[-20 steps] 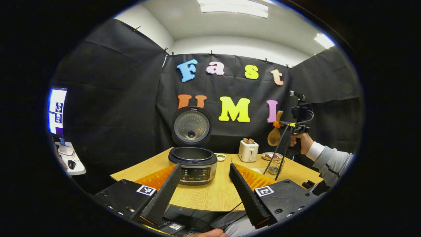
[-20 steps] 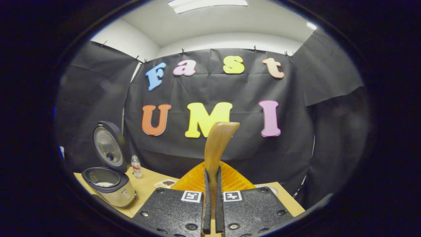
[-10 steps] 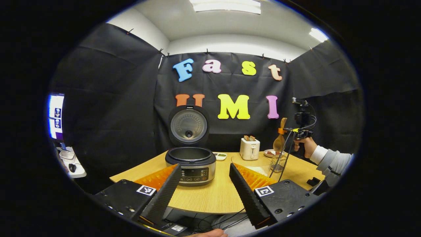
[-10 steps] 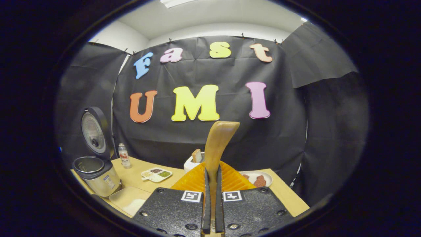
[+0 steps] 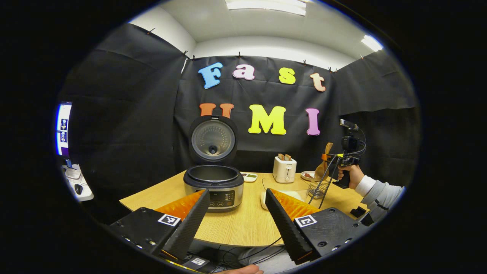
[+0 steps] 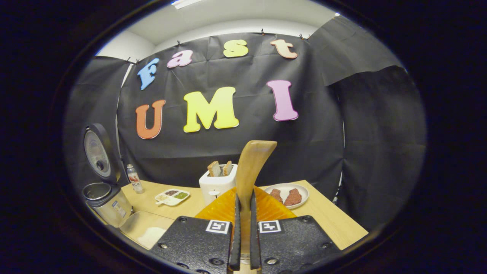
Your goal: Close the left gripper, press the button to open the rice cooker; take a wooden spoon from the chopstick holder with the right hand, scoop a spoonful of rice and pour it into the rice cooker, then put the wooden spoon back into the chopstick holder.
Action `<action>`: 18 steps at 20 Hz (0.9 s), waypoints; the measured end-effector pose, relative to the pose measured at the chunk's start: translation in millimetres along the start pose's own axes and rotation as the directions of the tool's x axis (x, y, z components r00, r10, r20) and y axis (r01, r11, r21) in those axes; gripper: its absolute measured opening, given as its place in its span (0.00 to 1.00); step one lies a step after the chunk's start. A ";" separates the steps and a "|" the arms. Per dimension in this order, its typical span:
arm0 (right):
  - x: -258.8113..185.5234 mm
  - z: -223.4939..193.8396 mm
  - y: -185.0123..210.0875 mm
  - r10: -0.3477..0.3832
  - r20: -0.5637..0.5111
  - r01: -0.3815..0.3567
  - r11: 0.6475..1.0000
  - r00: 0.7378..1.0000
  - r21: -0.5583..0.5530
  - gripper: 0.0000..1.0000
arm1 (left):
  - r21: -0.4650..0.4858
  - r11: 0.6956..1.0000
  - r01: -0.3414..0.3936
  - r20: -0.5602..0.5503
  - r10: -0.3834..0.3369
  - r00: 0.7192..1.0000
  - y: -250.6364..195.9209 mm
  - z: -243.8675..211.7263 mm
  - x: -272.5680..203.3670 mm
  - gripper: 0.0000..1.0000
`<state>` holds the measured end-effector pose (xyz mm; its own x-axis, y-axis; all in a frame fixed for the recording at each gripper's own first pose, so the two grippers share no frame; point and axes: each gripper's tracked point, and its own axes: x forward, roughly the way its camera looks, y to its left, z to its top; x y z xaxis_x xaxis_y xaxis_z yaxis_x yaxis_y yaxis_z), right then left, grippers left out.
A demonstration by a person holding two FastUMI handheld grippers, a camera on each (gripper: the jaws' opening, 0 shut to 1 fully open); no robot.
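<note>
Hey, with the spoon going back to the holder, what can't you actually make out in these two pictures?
- Wooden spoon bowl: right gripper view, hidden below the right hand-held gripper's own body.
- Spoon bowl against the chopstick holder: left gripper view, too small to tell whether it is inside yet.
- Rice in the rice cooker: left gripper view, the rim hides the pot's bottom.
- Tray by the cooker: right gripper view, cut off at the edge.

rice cooker (image 5: 213, 186) open, wooden spoon (image 6: 250, 167) upright.

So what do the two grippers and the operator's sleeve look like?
Each gripper, left gripper and right gripper, has a black textured body with square black-and-white markers and ribbed orange panels. A camera with black cables tops the right one. The sleeve is grey with a white cuff.
</note>
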<state>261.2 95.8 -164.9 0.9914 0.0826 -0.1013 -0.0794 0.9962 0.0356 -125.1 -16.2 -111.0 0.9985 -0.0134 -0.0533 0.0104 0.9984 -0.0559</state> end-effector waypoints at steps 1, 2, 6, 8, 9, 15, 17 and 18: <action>1.3 -2.4 -3.0 -0.008 -0.004 0.008 1.000 1.000 0.003 0.16 | 0.000 1.000 0.001 -0.003 -0.001 1.000 -0.5 0.4 1.4 0.94; 2.0 -5.4 -0.7 0.005 -0.016 -0.004 1.000 1.000 0.016 0.16 | 0.000 1.000 0.004 -0.005 -0.004 1.000 -2.1 0.7 2.6 0.94; 2.1 -15.4 3.7 0.052 -0.071 -0.044 0.993 0.996 0.105 0.22 | 0.015 1.000 0.020 0.009 -0.020 1.000 -9.2 7.6 5.5 0.94; -0.3 -8.7 -1.1 0.038 -0.056 -0.031 0.992 0.998 0.120 0.47 | 0.007 0.999 0.036 0.033 -0.037 0.999 -14.8 9.9 8.6 0.94; -5.8 -5.1 -8.4 0.004 -0.042 0.000 0.996 0.999 0.092 0.64 | 0.004 0.999 0.043 0.028 -0.043 0.999 -15.8 9.6 11.2 0.94; -74.3 54.3 5.3 -0.005 0.109 -0.002 0.998 0.994 0.063 0.93 | -0.007 0.998 0.058 0.035 -0.058 0.998 -11.4 18.2 36.5 0.94; -99.4 60.5 -1.3 -0.051 0.131 0.049 0.999 0.990 0.018 0.96 | -0.029 0.997 0.075 0.026 -0.075 0.997 -10.3 20.4 45.6 0.94; -114.4 64.7 -4.6 -0.081 0.142 0.082 0.997 0.987 -0.001 0.96 | -0.032 0.997 0.069 0.023 -0.068 0.997 -5.0 23.1 49.9 0.94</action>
<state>154.8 80.0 -89.1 0.9993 -0.0032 0.0379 0.0022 0.9997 0.0261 -74.1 -20.7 -90.4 0.9964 -0.0800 -0.0266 0.0773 0.9928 -0.0910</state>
